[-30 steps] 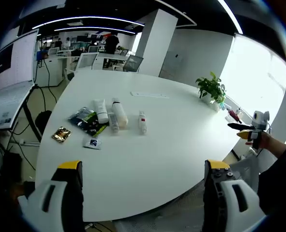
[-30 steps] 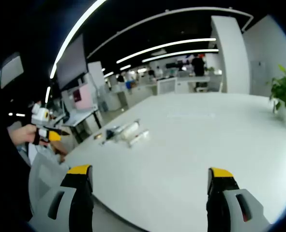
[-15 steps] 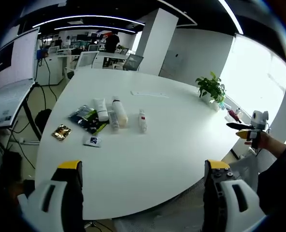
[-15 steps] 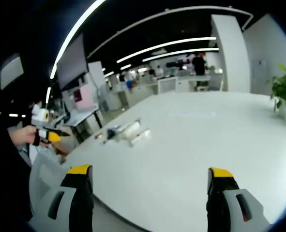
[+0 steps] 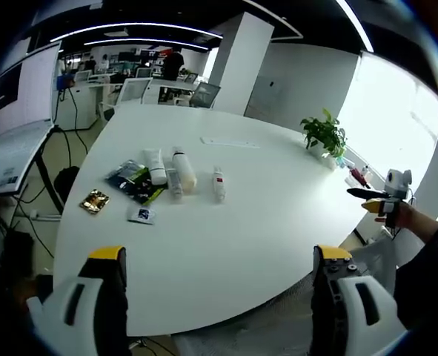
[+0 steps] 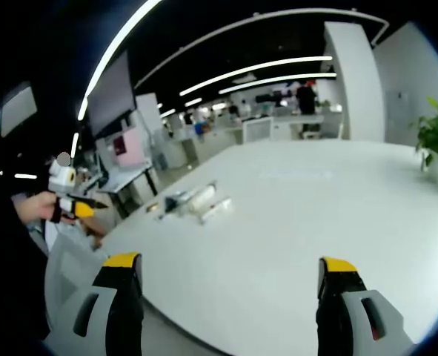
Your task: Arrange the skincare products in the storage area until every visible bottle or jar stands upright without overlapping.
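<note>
I have both grippers held off the near edge of the white desk (image 5: 263, 222), nothing in either. The left gripper (image 5: 219, 297) has its jaws spread wide apart, and the right gripper (image 6: 230, 300) is spread the same way.

The skincare products (image 5: 178, 178) lie in a loose cluster toward the desk's left edge, well apart from both grippers. I count about 4 tubes lying flat there, 3 side by side and 1 (image 5: 219, 185) a little apart to the right, though at this range I may be miscounting. Dark sachets (image 5: 135, 183), a gold packet (image 5: 94, 202) and a small packet (image 5: 142, 216) sit beside them.

My worry is the tubes: they look slim and narrow-ended, so one stood upright could tip and knock its neighbours. Pinching one among the close-packed 3 could also drag the others, or push a sachet off the left edge.
</note>
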A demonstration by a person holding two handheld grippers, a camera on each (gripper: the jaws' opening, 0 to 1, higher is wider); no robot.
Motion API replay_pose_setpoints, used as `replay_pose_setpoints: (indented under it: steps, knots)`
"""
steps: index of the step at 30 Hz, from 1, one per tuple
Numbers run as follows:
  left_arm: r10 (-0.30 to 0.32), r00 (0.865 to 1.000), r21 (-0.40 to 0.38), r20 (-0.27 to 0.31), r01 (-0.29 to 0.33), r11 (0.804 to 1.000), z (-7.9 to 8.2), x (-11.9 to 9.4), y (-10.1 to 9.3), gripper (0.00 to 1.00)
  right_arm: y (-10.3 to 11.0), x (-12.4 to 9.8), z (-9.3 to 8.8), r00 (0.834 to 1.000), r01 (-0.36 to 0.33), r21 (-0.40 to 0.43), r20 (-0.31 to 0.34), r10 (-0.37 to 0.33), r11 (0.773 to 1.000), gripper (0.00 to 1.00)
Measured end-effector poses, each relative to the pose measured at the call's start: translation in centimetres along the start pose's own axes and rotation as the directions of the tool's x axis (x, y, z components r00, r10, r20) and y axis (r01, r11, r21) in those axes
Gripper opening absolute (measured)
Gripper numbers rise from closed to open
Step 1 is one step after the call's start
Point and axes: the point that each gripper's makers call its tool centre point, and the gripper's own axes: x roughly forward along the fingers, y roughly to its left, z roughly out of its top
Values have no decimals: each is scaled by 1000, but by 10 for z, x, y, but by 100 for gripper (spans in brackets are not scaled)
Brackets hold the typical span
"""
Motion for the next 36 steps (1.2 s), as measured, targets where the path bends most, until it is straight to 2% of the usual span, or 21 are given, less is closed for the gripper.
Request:
replay_pose_setpoints:
  steps: [21,26,36]
  knots:
    - [-5,1000,9,-19,6,1000,-6,0,-1,99,2,0,-6,1000,-11,-14,-28,11,1000,100]
    - [-9,999,15,-46,9,1000,-12,3,0,99,0,3,-7,1000,-10,-8,-25,10,1000,100]
    - [-18,999,19,-49,19,1000,-7,10,1,99,2,9,-7,999,-21,-16,-27,21,1000,100]
